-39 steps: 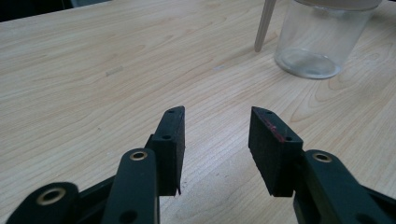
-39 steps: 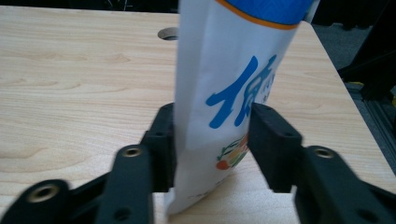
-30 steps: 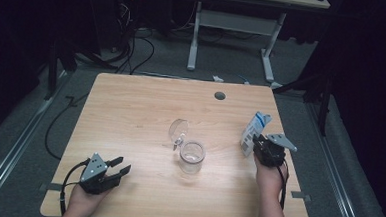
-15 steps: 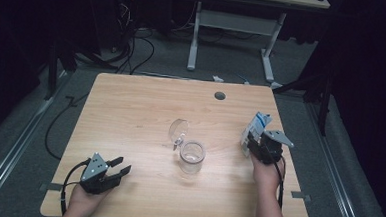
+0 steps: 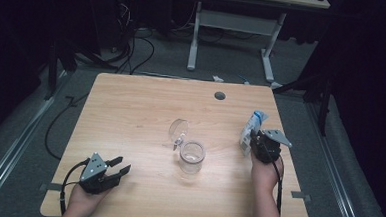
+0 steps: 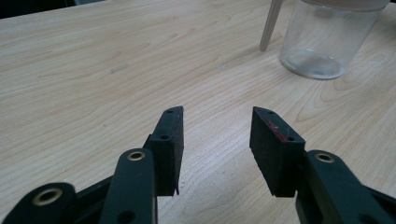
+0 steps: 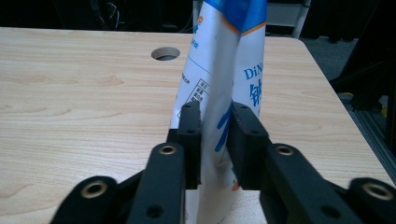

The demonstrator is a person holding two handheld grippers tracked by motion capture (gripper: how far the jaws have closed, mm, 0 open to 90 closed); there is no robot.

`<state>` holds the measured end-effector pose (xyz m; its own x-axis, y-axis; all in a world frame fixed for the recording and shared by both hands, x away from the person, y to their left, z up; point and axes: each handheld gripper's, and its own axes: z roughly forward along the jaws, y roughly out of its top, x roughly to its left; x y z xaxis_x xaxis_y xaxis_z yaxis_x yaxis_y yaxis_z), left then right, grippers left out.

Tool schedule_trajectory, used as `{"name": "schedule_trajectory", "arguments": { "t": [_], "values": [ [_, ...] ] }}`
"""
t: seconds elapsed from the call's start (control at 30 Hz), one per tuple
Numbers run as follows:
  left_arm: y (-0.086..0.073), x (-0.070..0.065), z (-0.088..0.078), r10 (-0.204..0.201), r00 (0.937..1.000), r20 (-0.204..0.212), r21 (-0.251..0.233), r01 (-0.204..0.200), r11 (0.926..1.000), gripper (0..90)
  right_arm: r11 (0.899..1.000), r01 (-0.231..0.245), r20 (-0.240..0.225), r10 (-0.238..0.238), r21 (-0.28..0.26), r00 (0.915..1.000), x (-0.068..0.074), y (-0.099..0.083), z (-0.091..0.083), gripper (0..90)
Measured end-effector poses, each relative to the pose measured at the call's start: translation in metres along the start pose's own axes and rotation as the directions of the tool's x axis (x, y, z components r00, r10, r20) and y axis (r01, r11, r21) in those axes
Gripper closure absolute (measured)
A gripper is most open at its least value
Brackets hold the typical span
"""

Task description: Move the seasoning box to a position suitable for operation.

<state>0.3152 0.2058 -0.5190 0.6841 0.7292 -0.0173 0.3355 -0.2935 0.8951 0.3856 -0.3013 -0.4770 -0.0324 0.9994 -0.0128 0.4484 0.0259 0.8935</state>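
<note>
A white and blue pouch [image 5: 252,124] [image 7: 219,56] stands upright at the table's right side. My right gripper [image 5: 252,141] [image 7: 215,135] is shut on its lower part; its jaws have just been closing with the pouch between them. A clear glass jar [image 5: 192,156] [image 6: 327,42] stands at the table's middle, its hinged lid [image 5: 178,130] swung open behind it. My left gripper [image 5: 122,165] [image 6: 217,126] rests open near the front left edge, pointing toward the jar, with nothing between its jaws.
The wooden table [image 5: 131,110] has a round cable hole [image 5: 219,95] [image 7: 165,53] near its far edge. Beyond it a white desk frame [image 5: 235,25] and cables lie on the dark floor.
The right hand and the pouch have shifted very slightly toward the table's far edge. The left hand and the jar stay where they were.
</note>
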Motion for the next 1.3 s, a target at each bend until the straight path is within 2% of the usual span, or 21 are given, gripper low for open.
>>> {"name": "schedule_trajectory", "arguments": {
  "t": [0.13, 0.43, 0.57, 0.9, 1.03, 1.3],
  "values": [
    [0.000, 0.000, 0.000, -0.001, 1.0000, 0.000, -0.001, 0.001, 1.0000, 54.7, 1.000, -0.004, -0.002, 0.004, -0.001, 1.0000, -0.001, 0.000, 0.000, 80.2],
    [0.000, -0.002, 0.000, 0.001, 0.9999, 0.015, -0.017, 0.000, 0.9999, 50.4, 0.999, 0.036, -0.016, -0.036, 0.014, 0.9992, 0.002, 0.003, 0.001, 83.2],
    [-0.001, -0.002, 0.000, 0.006, 0.9997, 0.024, -0.007, -0.006, 1.0000, 48.4, 0.999, 0.050, -0.022, -0.050, 0.015, 0.9985, 0.003, 0.003, 0.001, 83.3],
    [-0.001, -0.002, -0.001, 0.002, 0.9996, 0.028, -0.020, -0.002, 0.9998, 47.7, 0.999, 0.047, -0.046, -0.046, 0.026, 0.9979, 0.001, 0.006, 0.000, 86.0],
    [-0.001, -0.002, -0.001, 0.001, 0.9990, 0.045, -0.035, 0.001, 0.9994, 48.4, 0.999, 0.033, -0.074, -0.031, 0.028, 0.9968, -0.002, 0.008, -0.004, 87.0],
    [0.000, 0.000, -0.003, -0.020, 0.9975, 0.067, -0.049, 0.024, 0.9985, 48.0, 0.998, 0.052, -0.114, -0.049, 0.025, 0.9923, 0.001, 0.010, -0.013, 87.4]
  ]
}}
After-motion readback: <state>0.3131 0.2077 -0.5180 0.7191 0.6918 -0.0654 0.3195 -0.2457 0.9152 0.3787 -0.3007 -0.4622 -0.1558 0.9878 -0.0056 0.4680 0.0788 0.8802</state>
